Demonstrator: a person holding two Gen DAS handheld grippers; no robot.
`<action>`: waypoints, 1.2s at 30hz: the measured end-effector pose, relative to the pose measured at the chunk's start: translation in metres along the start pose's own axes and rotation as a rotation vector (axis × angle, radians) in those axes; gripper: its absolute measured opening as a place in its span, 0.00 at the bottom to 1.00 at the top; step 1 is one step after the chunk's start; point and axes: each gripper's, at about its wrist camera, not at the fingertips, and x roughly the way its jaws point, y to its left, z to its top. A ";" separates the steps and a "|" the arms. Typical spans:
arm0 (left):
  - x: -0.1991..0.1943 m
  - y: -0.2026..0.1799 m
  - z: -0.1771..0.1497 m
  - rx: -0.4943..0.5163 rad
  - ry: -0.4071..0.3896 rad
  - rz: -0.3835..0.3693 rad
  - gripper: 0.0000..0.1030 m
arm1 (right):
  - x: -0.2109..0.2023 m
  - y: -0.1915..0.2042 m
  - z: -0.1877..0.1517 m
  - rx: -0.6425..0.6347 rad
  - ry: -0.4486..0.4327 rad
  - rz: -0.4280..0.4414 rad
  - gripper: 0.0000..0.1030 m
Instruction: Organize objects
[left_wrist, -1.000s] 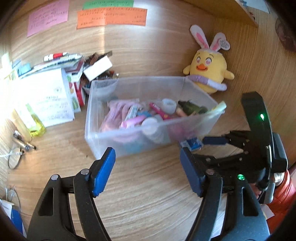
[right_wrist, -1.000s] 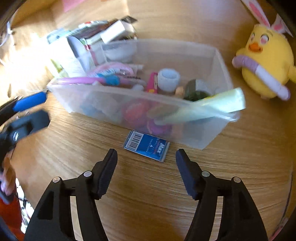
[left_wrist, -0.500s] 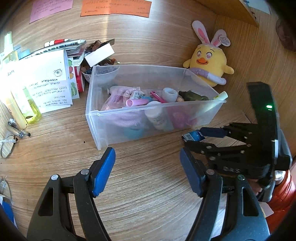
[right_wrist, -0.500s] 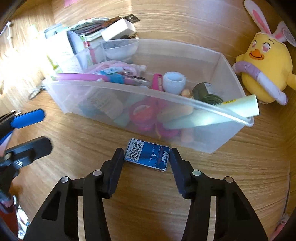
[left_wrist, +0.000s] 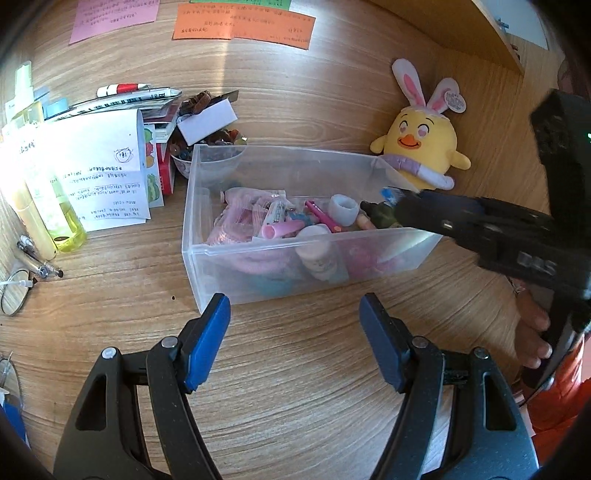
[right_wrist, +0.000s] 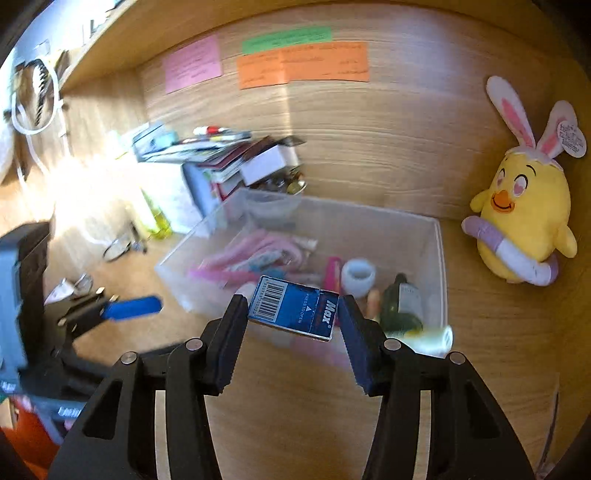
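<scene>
From the left wrist view, the left claw (left_wrist: 293, 341) hangs with its blue pads spread wide and nothing between them above the wooden bench (left_wrist: 295, 369), while straight ahead of it sits the clear plastic bin (left_wrist: 207, 251), already crowded with pink packets, a white cup and other small items; to the claw's far right the right claw's black frame reaches over the bin's right corner, a hand (left_wrist: 532, 332) gripping its handle, and a yellow plush chick (left_wrist: 421, 147) sits beyond the bin on that side, with papers (left_wrist: 99, 173) and a yellow bottle (left_wrist: 59, 218) off to the left. From the right wrist view, the right claw (right_wrist: 291, 314) is clamped on a small blue box (right_wrist: 295, 312) printed with a barcode, held by its short ends clear of the bench, with the bin (right_wrist: 439, 258) directly ahead of and below the pads. Much of the sorting looks done, judging by the full bin; what appears left for this item is to carry it over the near wall and let it go inside, and the clutter stacked behind the bin may yet need tidying.
</scene>
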 end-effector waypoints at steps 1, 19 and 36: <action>0.000 0.000 0.001 0.000 0.001 0.002 0.70 | 0.008 0.000 0.003 0.008 0.004 -0.011 0.47; -0.008 -0.009 0.009 -0.009 -0.056 0.035 0.70 | -0.021 -0.013 -0.020 -0.005 -0.038 -0.009 0.61; -0.014 -0.015 0.002 -0.047 -0.123 0.090 0.93 | -0.040 -0.014 -0.048 0.005 -0.077 -0.035 0.83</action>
